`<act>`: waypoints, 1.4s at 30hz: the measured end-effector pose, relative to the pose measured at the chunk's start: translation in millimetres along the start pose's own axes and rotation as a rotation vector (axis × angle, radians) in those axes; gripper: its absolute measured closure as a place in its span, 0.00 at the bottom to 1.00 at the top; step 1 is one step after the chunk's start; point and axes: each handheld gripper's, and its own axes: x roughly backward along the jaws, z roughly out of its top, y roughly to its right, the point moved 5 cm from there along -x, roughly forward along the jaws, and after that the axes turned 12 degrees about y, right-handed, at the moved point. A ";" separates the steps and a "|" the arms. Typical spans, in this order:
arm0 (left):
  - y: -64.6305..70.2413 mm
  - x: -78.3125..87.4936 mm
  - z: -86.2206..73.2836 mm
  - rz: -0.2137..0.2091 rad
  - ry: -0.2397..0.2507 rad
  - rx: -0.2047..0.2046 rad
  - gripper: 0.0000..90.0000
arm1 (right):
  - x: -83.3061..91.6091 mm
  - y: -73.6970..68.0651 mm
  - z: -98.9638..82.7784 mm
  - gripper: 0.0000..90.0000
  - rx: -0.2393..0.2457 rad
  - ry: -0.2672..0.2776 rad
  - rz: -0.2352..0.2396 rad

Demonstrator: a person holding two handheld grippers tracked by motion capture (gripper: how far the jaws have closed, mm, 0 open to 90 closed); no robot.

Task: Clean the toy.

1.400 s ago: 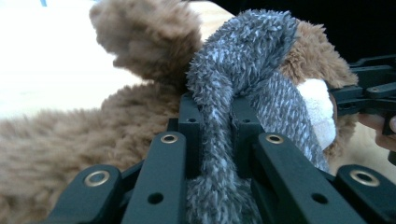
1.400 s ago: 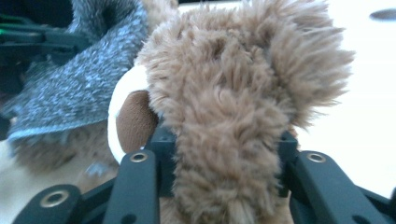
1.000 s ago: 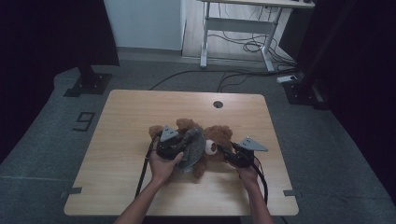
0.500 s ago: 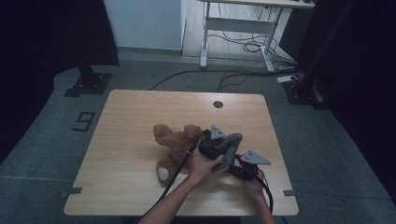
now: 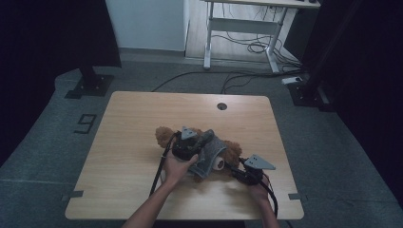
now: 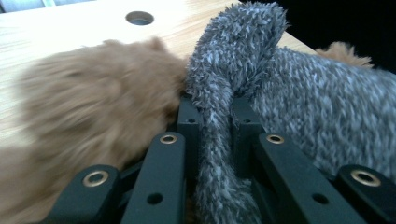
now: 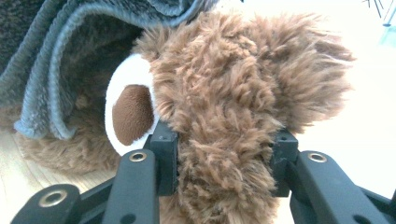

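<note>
A brown teddy bear point(image 5: 164, 135) lies on the wooden table point(image 5: 138, 109) with a grey knitted garment point(image 5: 212, 151) draped over its middle. My left gripper point(image 5: 202, 144) sits over the bear, shut on a fold of the grey knit point(image 6: 219, 84), which runs up between its jaws; blurred brown fur point(image 6: 93, 93) lies to the left. My right gripper point(image 5: 239, 172) is at the bear's right end near the table's front edge, shut on a furry brown limb point(image 7: 224, 116). Beside that limb shows a white paw pad point(image 7: 128, 112) with a brown patch, under the grey knit's hem point(image 7: 60, 70).
A round cable hole point(image 5: 222, 106) is set near the table's far edge. Behind the table stand a white desk frame point(image 5: 247, 23) and loose cables point(image 5: 247, 47) on the floor. A black stand base point(image 5: 90, 86) sits at the back left.
My left hand swung right with the grey garment, then came back to the left over the bear. The right gripper slid a little toward the front edge, still on the limb.
</note>
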 end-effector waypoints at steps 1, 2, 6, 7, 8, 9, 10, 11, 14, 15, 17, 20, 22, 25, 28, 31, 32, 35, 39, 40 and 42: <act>-3.2 3.7 -0.3 0.004 0.004 -0.003 0.86 | 0.1 0.1 -0.1 0.63 -0.002 0.001 0.001; -5.7 7.6 -0.6 0.012 0.008 -0.012 0.86 | 0.1 0.1 -0.1 0.63 -0.002 0.001 0.001; -17.6 23.4 -3.0 0.045 0.030 -0.040 0.86 | 1.3 0.2 -0.4 0.63 -0.005 0.003 0.009; -22.1 27.2 -4.1 0.053 0.034 -0.039 0.86 | 1.3 0.2 -0.4 0.63 -0.005 0.003 0.009; -33.6 34.7 -6.8 0.073 0.038 -0.029 0.86 | 1.5 0.6 -0.6 0.63 -0.009 0.005 0.011; -33.6 34.7 -6.8 0.073 0.038 -0.029 0.86 | 1.5 0.6 -0.6 0.63 -0.009 0.005 0.011; -40.4 38.4 -8.3 0.086 0.038 -0.019 0.86 | 1.5 0.5 -0.6 0.63 -0.010 0.006 0.012; -47.2 41.6 -9.9 0.097 0.042 -0.005 0.86 | 1.6 0.3 -0.5 0.63 -0.009 0.005 0.013; -66.0 50.0 -14.9 0.132 0.038 0.031 0.86 | 1.6 0.7 -0.7 0.63 -0.014 0.005 0.016; -70.8 52.0 -16.5 0.140 0.038 0.043 0.86 | 1.7 1.0 -0.8 0.63 -0.016 0.004 0.017; -75.1 56.1 -17.5 0.140 0.046 0.073 0.86 | 1.5 1.0 -0.8 0.63 -0.018 0.006 0.017; -64.1 60.5 -11.6 0.120 0.077 0.061 0.87 | 1.5 1.8 -1.1 0.63 -0.024 0.005 0.017; -48.0 60.7 -4.1 0.082 0.106 0.043 0.87 | 1.5 2.1 -1.2 0.63 -0.026 0.006 0.017; -15.8 55.0 8.5 0.009 0.140 0.005 0.87 | 1.5 1.9 -1.2 0.63 -0.028 0.006 0.016; 21.1 41.1 16.7 -0.069 0.139 -0.047 0.87 | 1.5 1.9 -1.3 0.63 -0.033 0.005 0.017; 56.1 21.2 20.7 -0.137 0.129 -0.069 0.87 | 1.7 2.3 -1.3 0.63 -0.036 0.003 0.021; 66.5 14.3 21.6 -0.152 0.125 -0.082 0.86 | 1.5 2.4 -1.3 0.63 -0.038 0.005 0.021; 89.1 -7.7 22.2 -0.144 0.106 -0.145 0.86 | 1.6 2.7 -1.5 0.63 -0.039 0.005 0.021; 85.3 -32.4 13.9 -0.118 0.056 -0.121 0.86 | 1.8 3.8 -2.6 0.63 -0.046 -0.001 0.014; 76.5 -31.7 12.3 -0.118 0.062 -0.084 0.86 | 2.0 5.6 -3.9 0.63 -0.058 -0.004 0.012; 72.0 -29.5 11.4 -0.112 0.066 -0.081 0.87 | 1.7 5.1 -3.7 0.63 -0.054 -0.001 0.014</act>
